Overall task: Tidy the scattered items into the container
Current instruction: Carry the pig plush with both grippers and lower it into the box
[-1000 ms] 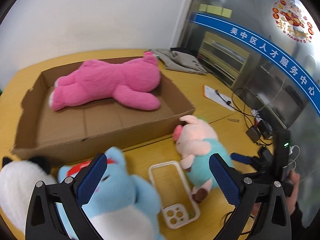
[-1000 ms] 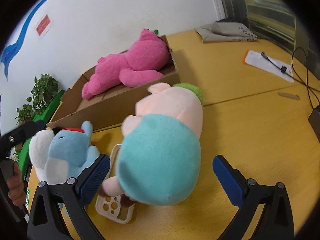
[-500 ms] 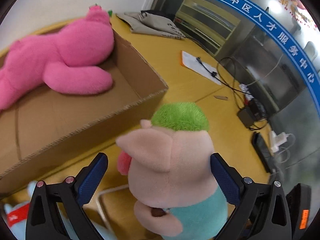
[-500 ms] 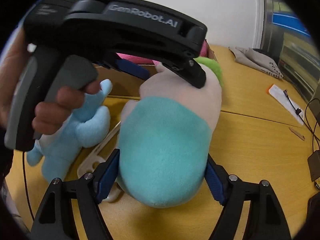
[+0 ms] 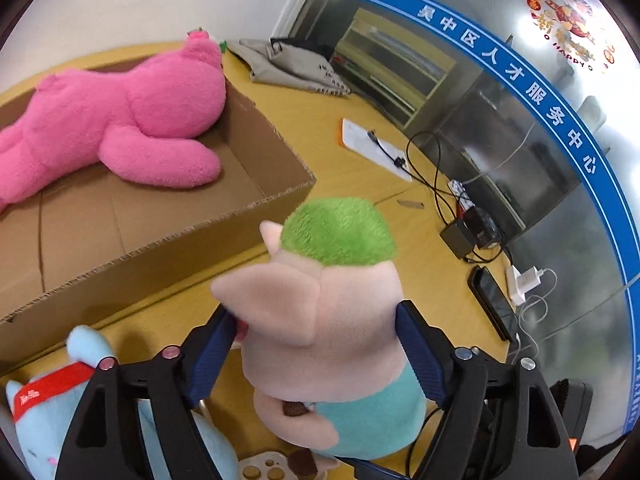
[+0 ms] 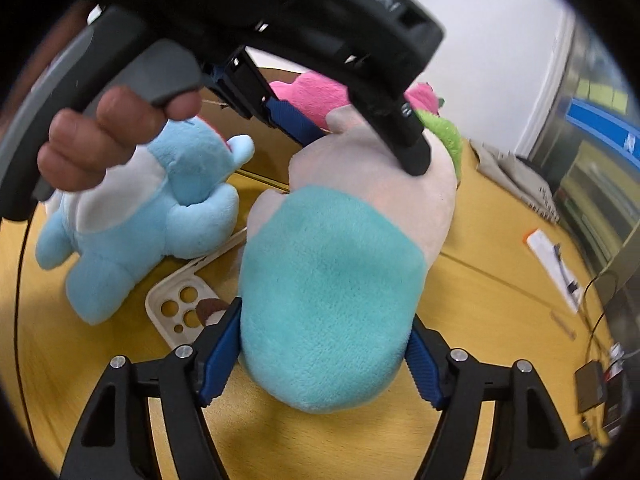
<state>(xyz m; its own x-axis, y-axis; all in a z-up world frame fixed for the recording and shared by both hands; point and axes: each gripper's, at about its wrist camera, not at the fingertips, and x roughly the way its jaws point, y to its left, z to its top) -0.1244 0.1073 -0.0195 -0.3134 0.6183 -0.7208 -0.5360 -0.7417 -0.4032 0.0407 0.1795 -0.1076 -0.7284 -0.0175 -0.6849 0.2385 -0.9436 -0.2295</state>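
A pig plush [image 5: 332, 320] with a green cap and teal body stands on the yellow table. My left gripper [image 5: 316, 344] is shut on its head, blue pads pressed into both sides. My right gripper [image 6: 324, 356] is shut on its teal body [image 6: 332, 304] from behind. The left gripper's black frame [image 6: 280, 12] fills the top of the right wrist view. The cardboard box [image 5: 256, 208] lies ahead left with a pink plush [image 5: 120, 120] in it. A blue plush [image 5: 44, 412] [image 6: 160, 216] and a white phone case [image 6: 180, 308] lie beside the pig.
A grey folded cloth [image 5: 296, 68] lies beyond the box. A paper with a cable [image 5: 372, 148], a black adapter [image 5: 460, 236], a phone [image 5: 492, 304] and a white charger [image 5: 524, 284] lie at the right edge of the table.
Both grippers have closed in on the pig plush: the left one went from open around its head to shut on it, and the right one tightened on the teal body.
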